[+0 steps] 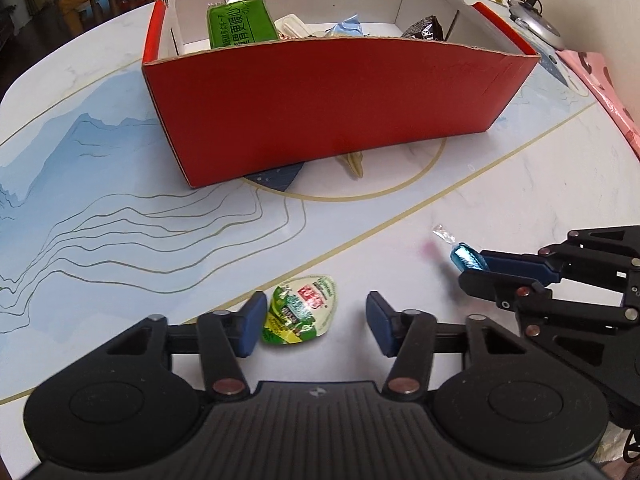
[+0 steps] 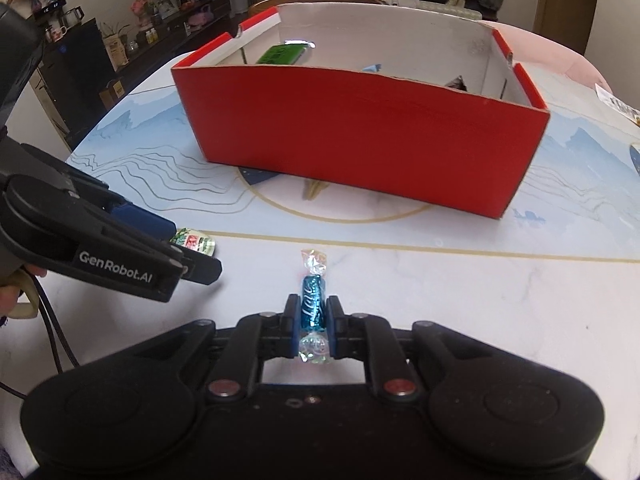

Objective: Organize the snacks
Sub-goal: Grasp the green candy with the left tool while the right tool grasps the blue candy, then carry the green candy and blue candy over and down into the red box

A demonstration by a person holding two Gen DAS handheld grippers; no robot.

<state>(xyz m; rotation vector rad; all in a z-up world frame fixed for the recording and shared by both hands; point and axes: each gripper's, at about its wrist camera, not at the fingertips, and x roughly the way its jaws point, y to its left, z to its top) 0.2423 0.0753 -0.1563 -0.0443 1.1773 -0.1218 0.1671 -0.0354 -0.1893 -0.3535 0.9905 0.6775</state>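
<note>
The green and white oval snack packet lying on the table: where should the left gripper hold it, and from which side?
From above, across the short axis of the green and white oval snack packet: it lies flat, already between the left gripper pads.

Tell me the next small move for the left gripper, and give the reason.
Probably close the left gripper on the green-and-white snack packet. The packet lies on the table between the jaws, against one pad, with a gap to the other, so it is not gripped yet. The right gripper already holds the blue wrapped candy, and the red box stands just beyond.
</note>
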